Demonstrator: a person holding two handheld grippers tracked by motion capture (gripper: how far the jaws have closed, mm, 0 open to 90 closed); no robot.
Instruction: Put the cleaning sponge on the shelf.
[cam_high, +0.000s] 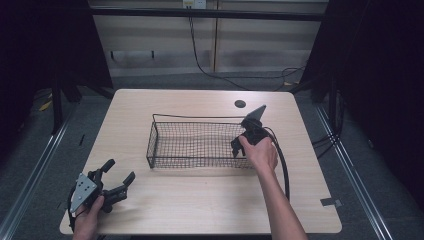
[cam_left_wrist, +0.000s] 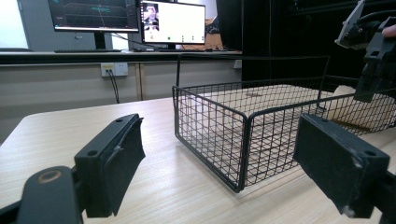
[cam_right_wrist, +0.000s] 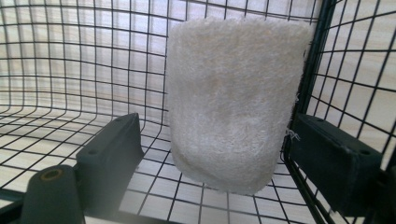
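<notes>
Right hand-held gripper (cam_high: 239, 145) tilted into wire basket (cam_high: 165, 145)

A black wire basket (cam_high: 195, 145) of square mesh sits on a pale wood-grain table (cam_high: 200, 200). The cloth (cam_right_wrist: 233, 102) in its right end is off-white and fuzzy. Both grippers' jaws are black.

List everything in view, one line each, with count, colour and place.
wire basket: one, black, middle of the table.
towel: one, white, fluffy, inside the basket against its wall at the right gripper's end.
table: one, light wood, with a dark round hole near its far edge.
monitors: two, lit, on a counter beyond the table.
left gripper: one, black, jaws open, at the near left corner of the table.
right gripper: one, black, jaws open either side of the towel, inside the basket.
</notes>
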